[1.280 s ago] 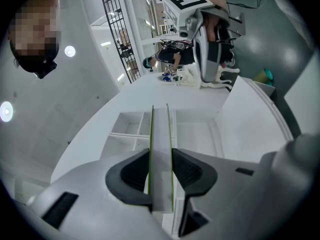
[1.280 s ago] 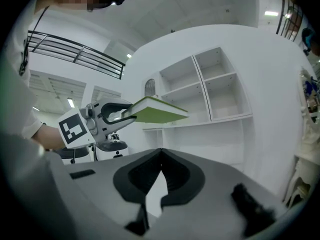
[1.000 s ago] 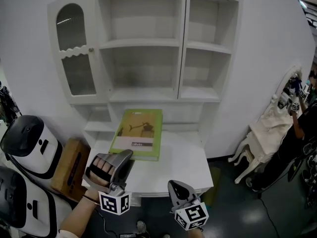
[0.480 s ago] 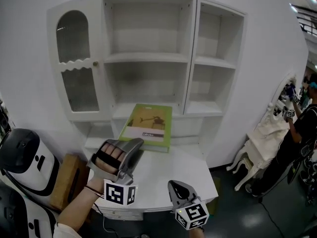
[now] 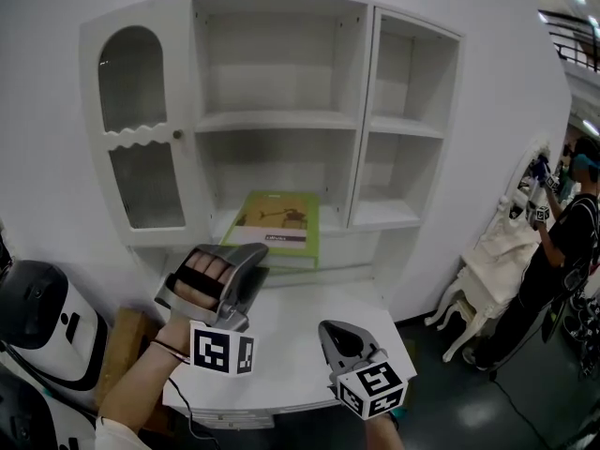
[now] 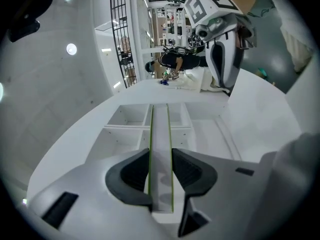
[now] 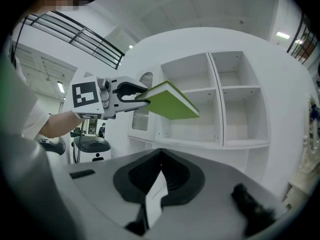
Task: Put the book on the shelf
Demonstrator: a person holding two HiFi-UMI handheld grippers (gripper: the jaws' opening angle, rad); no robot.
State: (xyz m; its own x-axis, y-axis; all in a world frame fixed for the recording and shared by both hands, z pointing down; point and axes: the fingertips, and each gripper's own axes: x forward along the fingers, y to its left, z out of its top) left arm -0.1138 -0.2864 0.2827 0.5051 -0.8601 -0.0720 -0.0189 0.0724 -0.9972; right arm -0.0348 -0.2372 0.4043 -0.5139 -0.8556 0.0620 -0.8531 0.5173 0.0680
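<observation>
So the book (image 5: 275,228) is a thin one with a lime green cover, a small dark picture on the front and a white title band near the bottom. My left gripper (image 5: 251,265) has it clamped by the near edge, fingers (image 6: 132,171) pressed on both covers. It's lying flat and level with the cover up. It's in the air in front of the white shelf (image 5: 277,120), about level with the lower middle compartment. All the open compartments look bare, and I can't tell if the far edge is over the board.

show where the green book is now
Head view, left of centre: the green book sits clamped in the left gripper, held in front of the white cabinet and its open shelves.
</observation>
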